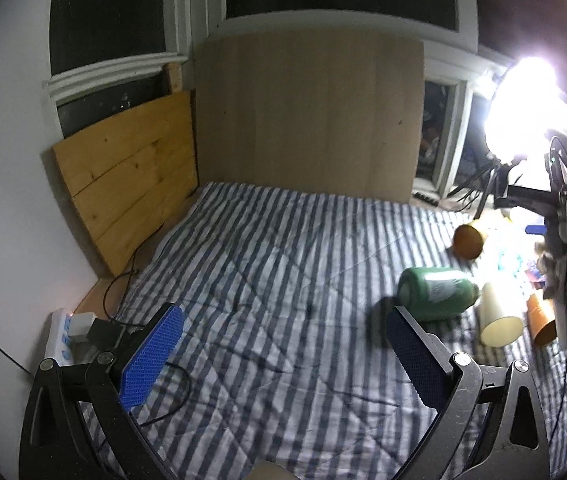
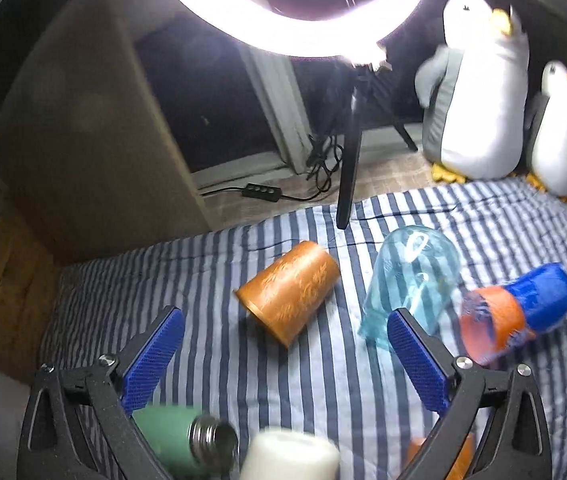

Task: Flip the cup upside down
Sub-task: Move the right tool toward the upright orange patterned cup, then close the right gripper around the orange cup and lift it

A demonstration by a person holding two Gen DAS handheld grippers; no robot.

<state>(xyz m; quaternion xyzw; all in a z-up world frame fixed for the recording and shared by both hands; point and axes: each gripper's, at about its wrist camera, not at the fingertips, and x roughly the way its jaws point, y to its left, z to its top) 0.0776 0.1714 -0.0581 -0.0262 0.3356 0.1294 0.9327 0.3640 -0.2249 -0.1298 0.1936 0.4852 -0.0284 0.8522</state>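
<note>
In the right wrist view an orange cup (image 2: pixel 289 294) lies on its side on the striped bedspread (image 2: pixel 283 380), its mouth toward the lower left. My right gripper (image 2: pixel 285 354) is open and empty, just short of the cup, which lies between and beyond the fingers. A clear blue cup (image 2: pixel 411 280) stands mouth down to its right. An orange and blue cup (image 2: pixel 519 312) lies on its side further right. In the left wrist view my left gripper (image 1: pixel 283 354) is open and empty over bare bedspread (image 1: pixel 263 272). The orange cup (image 1: pixel 468 241) shows far right.
A green bottle (image 1: pixel 435 293) (image 2: pixel 181 438) and a cream cup (image 1: pixel 499 314) (image 2: pixel 291 458) lie nearby. A ring light on a tripod (image 2: pixel 349 148) stands at the bed's edge. Two plush penguins (image 2: pixel 479 92) sit at the back right. Wooden boards (image 1: pixel 307 116) lean against the window. A power strip (image 1: pixel 63 334) lies on the left.
</note>
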